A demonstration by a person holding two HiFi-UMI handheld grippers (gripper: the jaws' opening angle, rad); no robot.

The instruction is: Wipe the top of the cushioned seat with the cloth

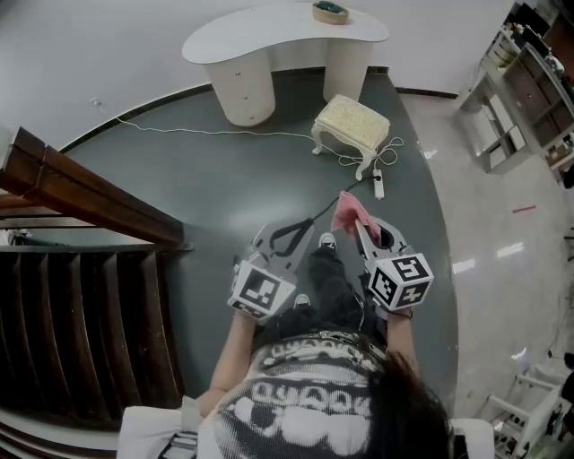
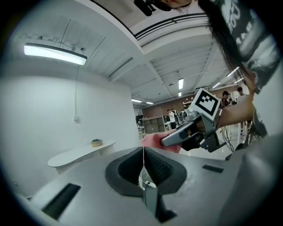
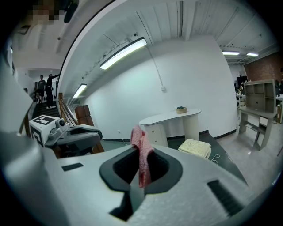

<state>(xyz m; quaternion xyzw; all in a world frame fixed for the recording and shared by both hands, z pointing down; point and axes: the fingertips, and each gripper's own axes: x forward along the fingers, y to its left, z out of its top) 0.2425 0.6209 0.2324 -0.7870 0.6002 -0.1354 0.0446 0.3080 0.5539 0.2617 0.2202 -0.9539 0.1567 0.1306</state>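
The cushioned seat (image 1: 352, 123) is a cream stool with white legs, standing on the dark floor ahead and well away from both grippers; it also shows in the right gripper view (image 3: 194, 148). My right gripper (image 1: 360, 226) (image 3: 142, 172) is shut on a pink cloth (image 1: 345, 212) (image 3: 142, 152), which sticks up from between the jaws. My left gripper (image 1: 303, 229) (image 2: 143, 172) is held beside it at waist height, jaws shut with nothing in them. In the left gripper view the right gripper (image 2: 185, 132) and the pink cloth (image 2: 152, 140) appear just ahead.
A white curved desk (image 1: 269, 40) with a small bowl (image 1: 330, 11) stands behind the stool. A white cable and a power strip (image 1: 378, 184) lie on the floor near the stool. A wooden staircase with a handrail (image 1: 81, 193) is at the left. Shelves (image 1: 525, 85) stand at the right.
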